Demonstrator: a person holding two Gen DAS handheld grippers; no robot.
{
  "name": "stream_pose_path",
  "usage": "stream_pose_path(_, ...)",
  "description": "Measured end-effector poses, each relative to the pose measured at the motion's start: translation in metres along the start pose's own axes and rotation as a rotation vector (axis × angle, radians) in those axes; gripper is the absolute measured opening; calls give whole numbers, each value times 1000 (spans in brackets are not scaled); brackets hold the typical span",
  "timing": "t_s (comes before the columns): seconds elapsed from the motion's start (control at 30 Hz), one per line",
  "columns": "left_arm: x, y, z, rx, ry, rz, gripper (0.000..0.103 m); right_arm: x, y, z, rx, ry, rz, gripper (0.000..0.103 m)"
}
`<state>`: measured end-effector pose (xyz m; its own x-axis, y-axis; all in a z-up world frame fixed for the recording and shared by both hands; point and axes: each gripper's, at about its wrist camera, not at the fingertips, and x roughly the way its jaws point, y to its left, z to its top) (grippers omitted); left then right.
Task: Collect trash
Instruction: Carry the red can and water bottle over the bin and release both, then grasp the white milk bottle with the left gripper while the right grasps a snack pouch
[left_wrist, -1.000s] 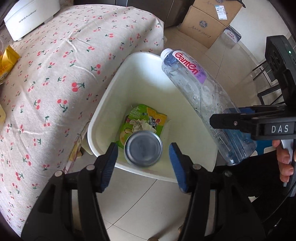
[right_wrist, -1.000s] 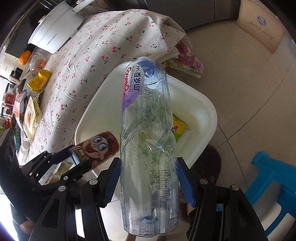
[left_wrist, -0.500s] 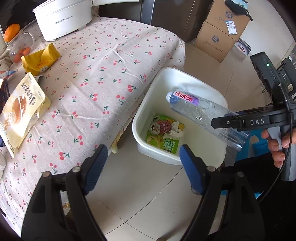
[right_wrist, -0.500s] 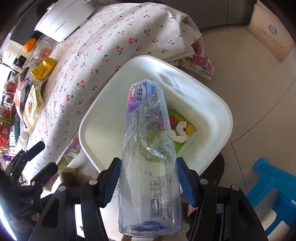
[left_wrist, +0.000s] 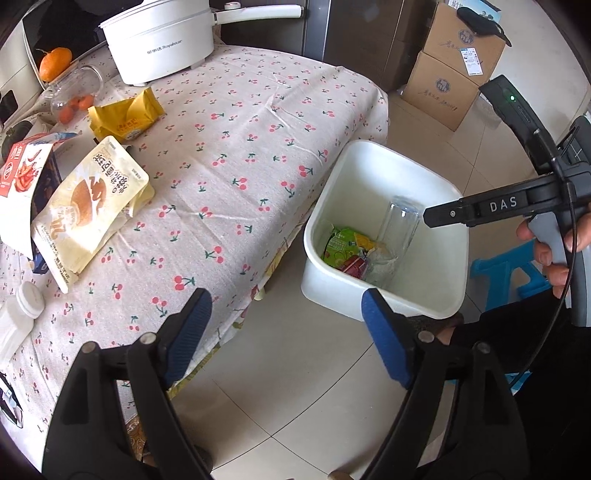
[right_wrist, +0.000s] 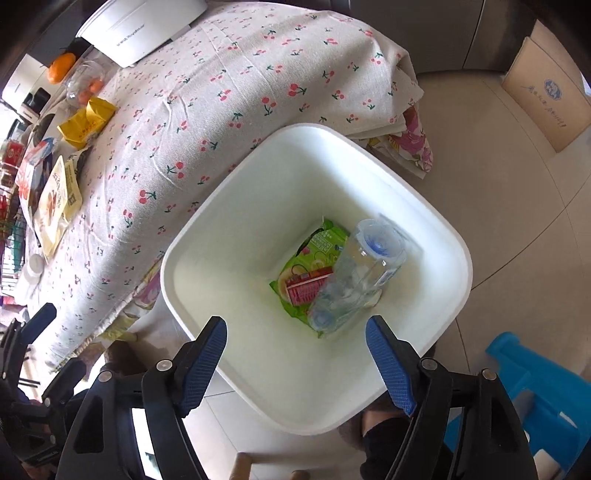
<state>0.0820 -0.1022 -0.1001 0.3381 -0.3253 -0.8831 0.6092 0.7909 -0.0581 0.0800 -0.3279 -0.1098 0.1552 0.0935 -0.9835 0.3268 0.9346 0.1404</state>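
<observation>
Clear, crinkled plastic marks the large empty water bottle (right_wrist: 364, 269), which lies tilted inside the white square plastic bin (right_wrist: 436, 236), base uppermost and leaning toward the far wall, cap end down among the other rubbish. In the left wrist view the same bottle (left_wrist: 400, 225) appears as a pale transparent cylinder propped against the bin's inner side. Under and beside it lie a green printed snack wrapper (right_wrist: 317, 251) and a small red-and-white packet (right_wrist: 308, 286), both on the bin floor and touching the bottle. The bin stands on the tiled floor just beside the cherry-patterned cloth-covered surface (left_wrist: 236, 155), near a blue plastic stool (right_wrist: 546, 398).

On the surface rest a cream snack pouch (left_wrist: 88, 199), a yellow wrapper (left_wrist: 125, 114), a red-and-white carton (left_wrist: 24, 177), a white electric cooking pot (left_wrist: 159, 40), a clear jar of small oranges (left_wrist: 74, 96) and a white lidded bottle (left_wrist: 18, 314).

The right gripper (right_wrist: 295, 354) points straight down over the bin's near rim; its jaws have just been opening and now stand spread, with nothing between them. The left gripper (left_wrist: 286, 332) angles downward over the floor between surface and bin; its jaws too have just been opening and stand wide and empty. A hand (left_wrist: 554, 251) grasps the right gripper's handle.
</observation>
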Motion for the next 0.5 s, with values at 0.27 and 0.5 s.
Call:
stream_pose_path(0.27,-13,28,-11,-58,-18,39,85,-32,29,4,-50,-101,7,82)
stream_pose_path(0.5,-24,63,-22,-136,-28,79,86,-47,54,8,-79,-155,46,83)
